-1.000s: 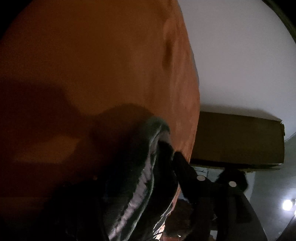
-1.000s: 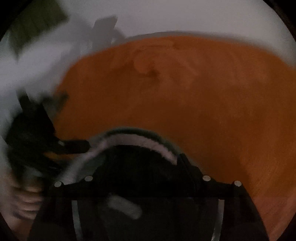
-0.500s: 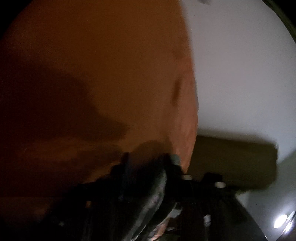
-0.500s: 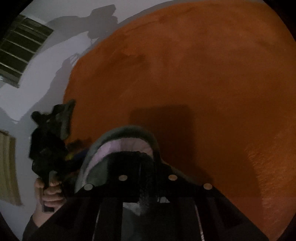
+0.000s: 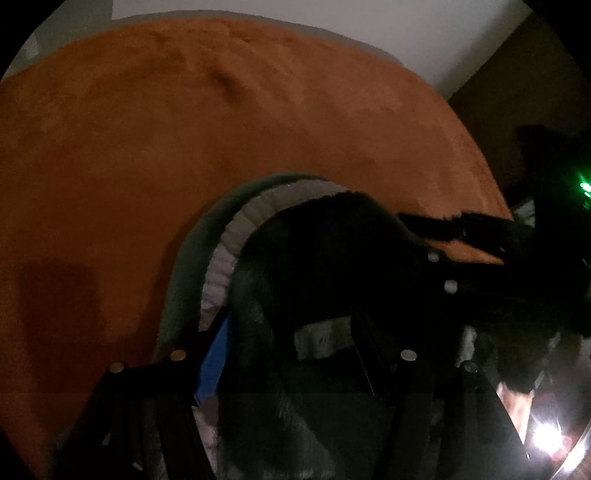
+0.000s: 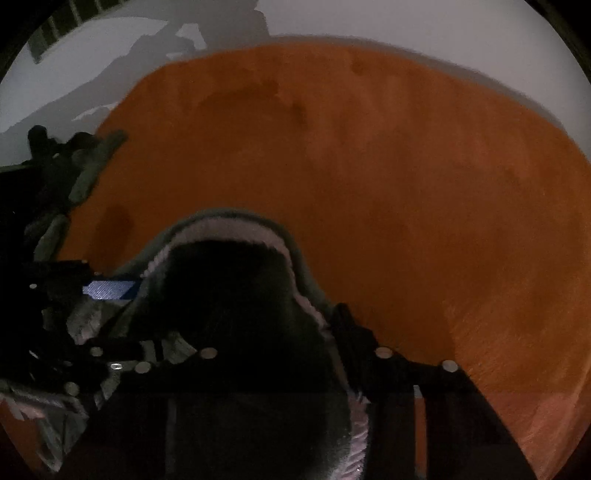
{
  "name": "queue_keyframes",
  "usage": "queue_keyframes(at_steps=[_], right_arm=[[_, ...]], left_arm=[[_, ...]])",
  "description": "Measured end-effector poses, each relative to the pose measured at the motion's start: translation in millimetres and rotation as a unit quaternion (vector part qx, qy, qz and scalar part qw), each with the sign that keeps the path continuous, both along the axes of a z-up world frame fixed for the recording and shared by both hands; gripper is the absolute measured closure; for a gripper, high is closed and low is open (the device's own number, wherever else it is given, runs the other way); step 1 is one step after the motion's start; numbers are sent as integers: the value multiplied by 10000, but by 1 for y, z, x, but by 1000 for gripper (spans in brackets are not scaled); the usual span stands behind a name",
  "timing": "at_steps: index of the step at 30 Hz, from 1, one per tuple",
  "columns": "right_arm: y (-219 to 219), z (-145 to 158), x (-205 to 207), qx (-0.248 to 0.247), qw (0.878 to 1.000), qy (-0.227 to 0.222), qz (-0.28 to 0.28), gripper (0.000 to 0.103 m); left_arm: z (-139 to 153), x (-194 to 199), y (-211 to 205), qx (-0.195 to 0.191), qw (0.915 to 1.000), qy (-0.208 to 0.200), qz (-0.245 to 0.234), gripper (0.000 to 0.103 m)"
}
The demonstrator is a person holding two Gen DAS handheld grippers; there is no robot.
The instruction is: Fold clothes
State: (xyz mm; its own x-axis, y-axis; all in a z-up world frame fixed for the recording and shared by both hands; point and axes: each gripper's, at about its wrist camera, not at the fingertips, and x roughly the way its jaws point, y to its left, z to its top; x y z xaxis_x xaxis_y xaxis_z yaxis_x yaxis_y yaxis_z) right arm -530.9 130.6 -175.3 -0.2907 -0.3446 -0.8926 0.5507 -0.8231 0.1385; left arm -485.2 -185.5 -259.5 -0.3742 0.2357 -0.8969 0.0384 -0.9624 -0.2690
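A dark fleecy garment (image 5: 314,258) with a pale grey lining (image 5: 236,236) is held up over an orange plush blanket (image 5: 184,129). My left gripper (image 5: 291,321) has the bunched cloth filling the gap between its fingers, its blue pad (image 5: 212,354) against the lining, and its jaws are opening slightly. The right gripper (image 5: 461,236) reaches in from the right edge. In the right wrist view the garment (image 6: 229,295) bulges between the fingers of my right gripper (image 6: 251,314), whose jaws are opening. The left gripper (image 6: 107,295) meets the cloth's left edge there.
The orange blanket (image 6: 369,166) spreads wide ahead of both grippers. Beyond it is a pale wall or floor (image 6: 369,22) with shadows. A dark brown piece of furniture (image 5: 517,92) stands at the upper right. A bright lamp (image 5: 543,432) glares at the lower right.
The left gripper has rolled and swung round, so the blanket now lies across its view, and has closed in on the right gripper. The right jaws narrowed on the cloth, then widened partway.
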Motion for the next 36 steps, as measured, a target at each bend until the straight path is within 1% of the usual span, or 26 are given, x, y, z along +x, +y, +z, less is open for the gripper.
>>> queue_keyframes(at_steps=[1,2,3,6,7,8,9,10,12,13,14,15,16,17,18,19,21,22,23,24,27,29,31,34,35,36], right_arm=[[1,-1,0,-20,10000,16,-23,68],[2,-1,1,-45,10000,27,-51,80],[4,0,1,-112,9999,-3,-110,85],[15,0,9,-693,9972,-151,-231,88],[23,1,10,-883,9956,-213,-230,88],[30,1,10,-1077,9935,-281,-223,88],[39,-1,12,-1295,9907,-383,-185,88],[48,-3,13,-1512,9872,-483,-146,88],[57,-6,17,-1730,9832,-583,1,88],[56,-5,18,-1726,9834,-547,94,87],[54,-5,19,-1712,9837,-512,185,87],[46,-4,18,-1635,9850,-482,259,87],[39,-5,18,-1560,9861,-458,332,87],[37,-7,17,-1510,9866,-465,398,87],[37,-5,20,-1498,9867,-452,437,87],[37,-2,21,-1465,9873,-411,464,87],[46,-1,23,-1496,9868,-364,509,87],[50,-1,24,-1533,9863,-341,512,87],[55,2,24,-1592,9856,-323,472,87],[61,4,24,-1650,9849,-310,421,87],[82,3,13,-1906,9805,-488,40,87],[91,-3,2,-2136,9744,-662,-236,87],[98,-7,-2,-2132,9737,-739,-307,87],[102,-11,-3,-2033,9752,-837,-266,87],[103,-10,-3,-2042,9748,-870,-223,86],[101,-9,0,-2065,9747,-837,-161,83]], left_arm=[[5,-3,-14,-129,9999,51,54,56],[23,-15,-28,-177,9997,65,138,95],[39,2,-35,16,9996,119,262,98],[58,42,-69,855,9935,568,495,98],[61,52,-84,1354,9869,718,500,98],[61,61,-96,1662,9810,829,568,98],[60,70,-108,1920,9748,934,650,98],[58,71,-109,1978,9736,910,687,98],[55,68,-105,2013,9733,809,745,97],[59,62,-93,1884,9765,818,660,94],[63,54,-80,1724,9799,839,552,83],[67,48,-68,1616,9820,883,413,61],[71,43,-57,1520,9836,933,267,51],[70,28,-40,1320,9867,942,117,37],[68,11,-22,1098,9895,943,-34,33],[65,3,-10,850,9926,866,-106,33],[59,-11,12,344,9969,677,-217,35],[57,-11,14,244,9978,575,-239,43],[56,-11,14,177,9984,470,-254,89],[54,-10,14,109,9989,366,-269,103],[66,8,6,153,9965,813,-144,103],[70,21,-5,364,9944,989,-30,103],[74,33,-17,600,9915,1147,87,103],[69,36,-19,957,9885,1160,138,103],[70,37,-16,1117,9876,1103,89,102],[70,33,-7,1132,9884,1007,-26,96]])
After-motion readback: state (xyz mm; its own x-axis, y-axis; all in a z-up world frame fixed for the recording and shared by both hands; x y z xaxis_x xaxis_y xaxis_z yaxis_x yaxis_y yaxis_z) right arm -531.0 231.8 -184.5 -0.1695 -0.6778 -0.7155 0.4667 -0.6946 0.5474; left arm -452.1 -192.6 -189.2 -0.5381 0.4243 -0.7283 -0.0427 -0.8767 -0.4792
